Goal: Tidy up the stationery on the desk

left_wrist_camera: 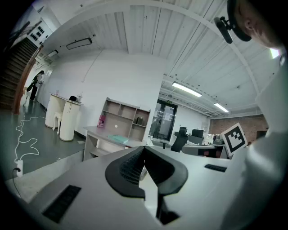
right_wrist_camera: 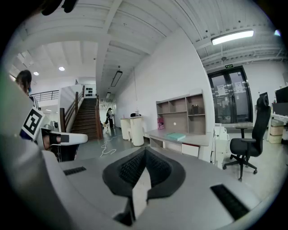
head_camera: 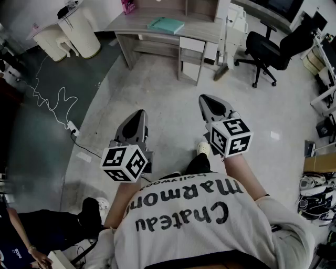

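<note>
We're looking down from the head view, and the person is standing on the open floor, well apart from the worktop [head_camera: 157,32], which is sitting up at the far end of the room. The left hand-held gripper [head_camera: 139,113] is pointing out ahead with its jaws pressed together and nothing between them; its own view is confirming that, the two dark pads meeting in a single seam. The right hand-held gripper [head_camera: 204,98] is doing the same, jaws together and empty, aimed roughly toward the worktop.

And the stationery? A teal notebook [head_camera: 166,24] is lying flat on the worktop, near its middle, and a pink item [head_camera: 127,6] is standing toward the back at the left end. Anything smaller up there is too far off to make out. An office chair [head_camera: 268,50] is sitting off to the right, and a white cable [head_camera: 50,100] is trailing across the darker floor on the left.

So, by the look of it, the tidying is not yet under way: nothing is being held and everything is waiting on the worktop. I'd say closing that gap comes first.
</note>
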`<state>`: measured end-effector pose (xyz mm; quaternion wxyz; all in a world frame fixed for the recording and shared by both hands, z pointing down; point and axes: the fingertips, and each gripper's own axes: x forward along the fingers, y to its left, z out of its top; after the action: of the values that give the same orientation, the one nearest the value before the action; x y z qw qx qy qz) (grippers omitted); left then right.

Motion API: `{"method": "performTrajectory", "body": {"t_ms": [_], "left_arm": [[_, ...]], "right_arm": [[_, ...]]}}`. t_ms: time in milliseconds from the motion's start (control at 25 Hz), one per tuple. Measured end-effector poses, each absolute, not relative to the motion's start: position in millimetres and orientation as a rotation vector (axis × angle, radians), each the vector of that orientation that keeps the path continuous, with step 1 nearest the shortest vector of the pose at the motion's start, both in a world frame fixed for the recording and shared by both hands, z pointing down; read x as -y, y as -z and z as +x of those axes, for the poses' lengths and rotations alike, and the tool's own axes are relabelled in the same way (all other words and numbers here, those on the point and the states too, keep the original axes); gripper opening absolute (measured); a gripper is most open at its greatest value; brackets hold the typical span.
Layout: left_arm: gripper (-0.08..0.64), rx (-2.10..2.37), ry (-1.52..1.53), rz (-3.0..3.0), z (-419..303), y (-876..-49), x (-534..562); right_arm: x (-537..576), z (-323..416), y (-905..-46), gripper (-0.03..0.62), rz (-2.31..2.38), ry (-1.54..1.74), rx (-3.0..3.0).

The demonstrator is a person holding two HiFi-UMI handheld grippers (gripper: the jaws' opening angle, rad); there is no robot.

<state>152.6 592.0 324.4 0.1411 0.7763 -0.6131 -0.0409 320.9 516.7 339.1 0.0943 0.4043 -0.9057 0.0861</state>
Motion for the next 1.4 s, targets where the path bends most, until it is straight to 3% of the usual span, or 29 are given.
{"method": "performTrajectory", "body": {"t_ms": [800,1400], "left_arm": [[0.015,1.761,0.101,2.212,158,-337,-575],[0.015,1.858,0.178,2.113,161,-333,-444]], "right_arm": [[-499,327,-359,0.014,1.185,-0.311,2.665],[-347,325,-354,0.014,1.030,-0.321,2.724]]}}
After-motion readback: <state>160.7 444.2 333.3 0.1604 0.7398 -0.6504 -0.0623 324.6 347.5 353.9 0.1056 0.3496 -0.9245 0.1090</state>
